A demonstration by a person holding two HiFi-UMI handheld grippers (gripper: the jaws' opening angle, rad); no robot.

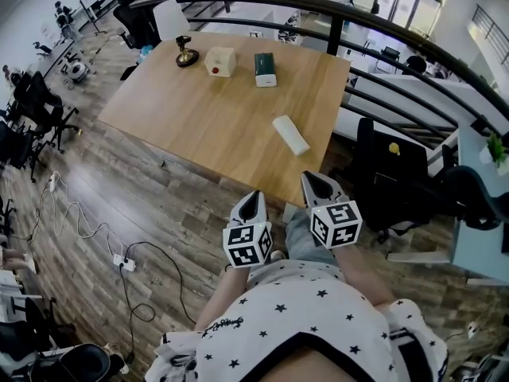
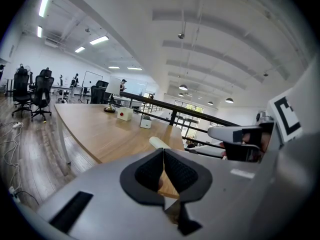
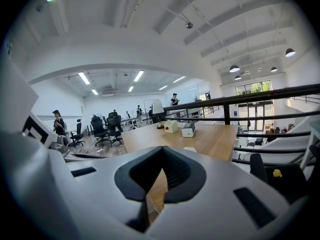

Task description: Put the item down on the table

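Both hand-held grippers hang just short of the table's (image 1: 183, 114) near edge, close to the person's body. The left gripper (image 1: 254, 200) has its jaws pressed together with nothing between the pads, and the right gripper (image 1: 311, 181) is likewise closed and empty; each gripper view shows only bare wood through the gap behind the tips.

On the table, nearest that same edge and towards its right side, lies a white oblong item (image 1: 291, 134), flat on the wood and apart from everything else. Since neither gripper carries anything, this is probably the item already set down, though I cannot be sure.

Farther across the table, near its far edge, stand a green and white box (image 1: 265, 68), a cream box with a red button (image 1: 220, 61) and a small brass object (image 1: 186, 53), in a loose row. A dark railing (image 1: 342, 18) curves beyond the table's far side.

The main risk lies with the white item: it looks rounded and sits not far from the table's right edge, so a careless sweep of the right gripper could nudge or roll it off onto the floor.
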